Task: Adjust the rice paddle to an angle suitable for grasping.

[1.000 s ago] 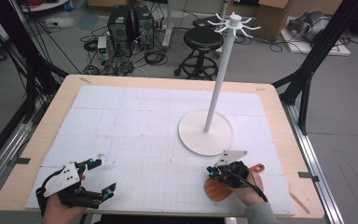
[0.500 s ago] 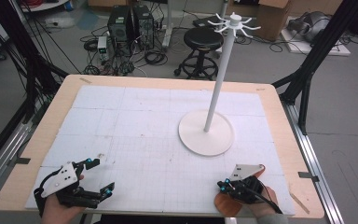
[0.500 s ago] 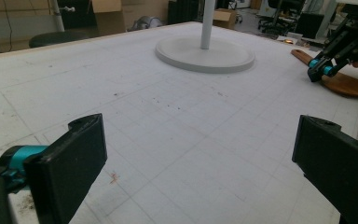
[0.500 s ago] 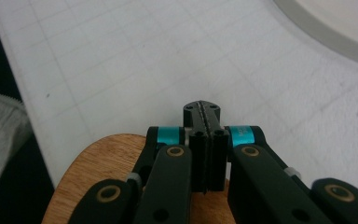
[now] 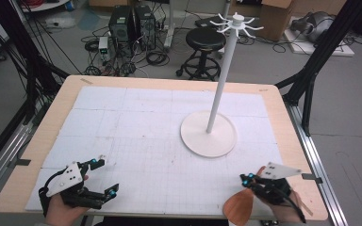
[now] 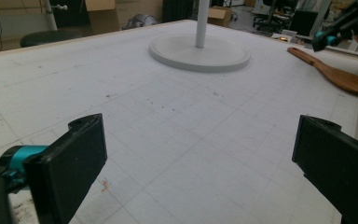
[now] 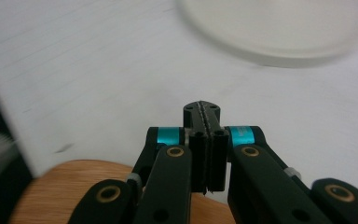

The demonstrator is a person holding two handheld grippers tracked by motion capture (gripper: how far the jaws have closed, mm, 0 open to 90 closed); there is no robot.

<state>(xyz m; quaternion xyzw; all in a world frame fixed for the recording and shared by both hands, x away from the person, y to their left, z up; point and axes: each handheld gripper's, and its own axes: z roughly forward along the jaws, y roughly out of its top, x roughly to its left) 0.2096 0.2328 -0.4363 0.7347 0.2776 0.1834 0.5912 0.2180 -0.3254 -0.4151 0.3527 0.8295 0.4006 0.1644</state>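
On the tabletop the white hook stand stood far and left of the right claw. That claw was clamped shut, apparently on the handle of the wooden spatula, whose long axis ran near-left with the blade overhanging the near edge. The left claw rested wide open and empty at the near left, well apart.

I count one wooden spatula on my desk. There is one tall white stand with one round foot. I have two grippers, one in my left hand and one in my right hand. Each gripper has two black fingers. One white mat covers the desk.
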